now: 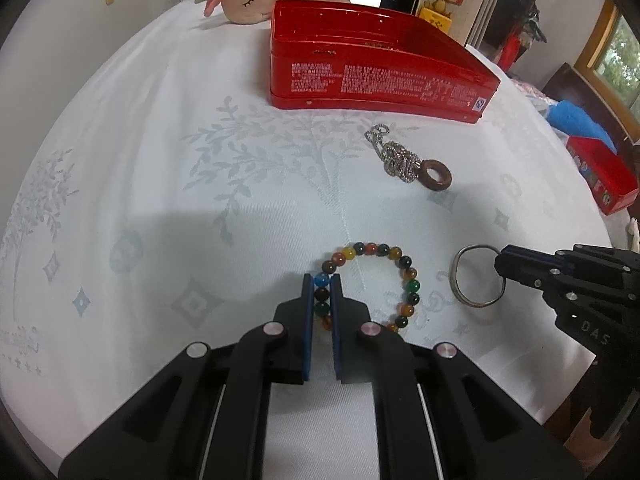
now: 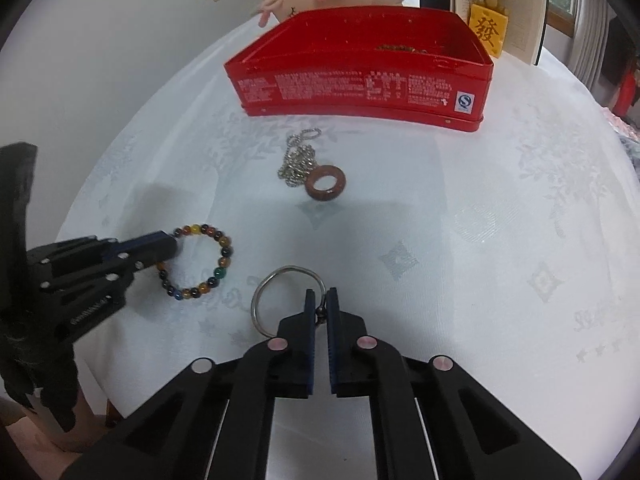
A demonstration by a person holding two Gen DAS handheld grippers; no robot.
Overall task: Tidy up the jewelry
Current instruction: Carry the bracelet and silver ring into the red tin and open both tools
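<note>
Now you are clamping the left gripper (image 1: pixel 321 284) on the bead bracelet (image 1: pixel 404 276) and the right gripper (image 2: pixel 320 300) on the silver bangle (image 2: pixel 260 300); next, you are probably lifting both toward the red tin (image 2: pixel 360 88).

The beaded bracelet (image 1: pixel 372 280), multicoloured, lay flat on the bench, one side clamped. The silver bangle (image 2: pixel 282 300) lay beside it, its rim pinched. The ball chain (image 2: pixel 298 160) with a brown ring pendant (image 2: pixel 326 188) lay heaped before the open red tin (image 2: pixel 360 80).

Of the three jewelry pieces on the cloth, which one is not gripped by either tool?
The chain necklace with the brown ring pendant, lying free nearest the red tin. The left tool pinches the bead bracelet; the right tool pinches the metal bangle.
</note>
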